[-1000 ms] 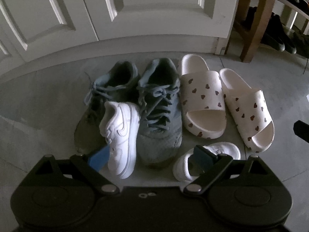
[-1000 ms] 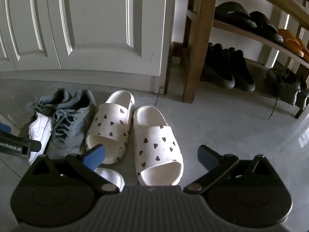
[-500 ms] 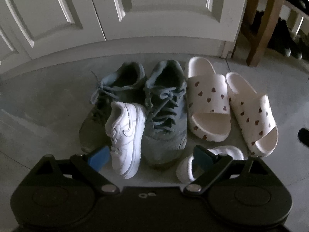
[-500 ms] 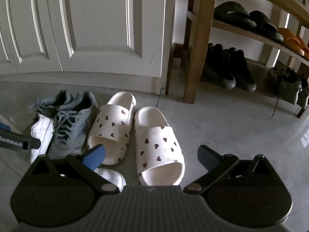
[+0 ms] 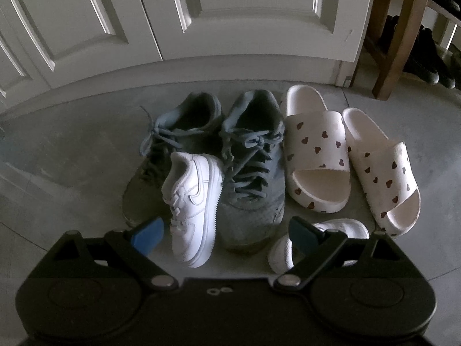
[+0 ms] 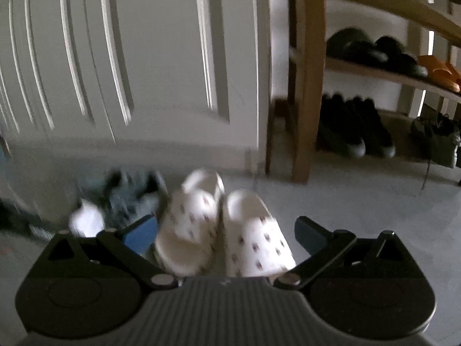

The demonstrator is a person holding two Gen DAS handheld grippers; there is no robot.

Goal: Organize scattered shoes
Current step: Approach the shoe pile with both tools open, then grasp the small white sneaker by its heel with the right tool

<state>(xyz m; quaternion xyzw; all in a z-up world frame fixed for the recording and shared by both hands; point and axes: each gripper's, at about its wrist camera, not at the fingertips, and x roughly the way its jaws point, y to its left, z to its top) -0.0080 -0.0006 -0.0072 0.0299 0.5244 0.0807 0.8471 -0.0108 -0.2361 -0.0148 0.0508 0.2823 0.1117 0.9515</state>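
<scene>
- Left wrist: left gripper (image 5: 223, 232) low over floor, fingers apart, small white sneaker (image 5: 192, 201) between them, untouched
- Right wrist: right gripper (image 6: 224, 230) fingers apart above heart slides (image 6: 219, 227), blurred

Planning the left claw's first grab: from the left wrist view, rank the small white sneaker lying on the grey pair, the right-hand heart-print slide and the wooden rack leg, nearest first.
1. Small white leather sneaker, just ahead of the left claw, between its fingers.
2. Cream heart-print slide, farther right.
3. Brown wooden rack leg, far upper right beside the door.
</scene>
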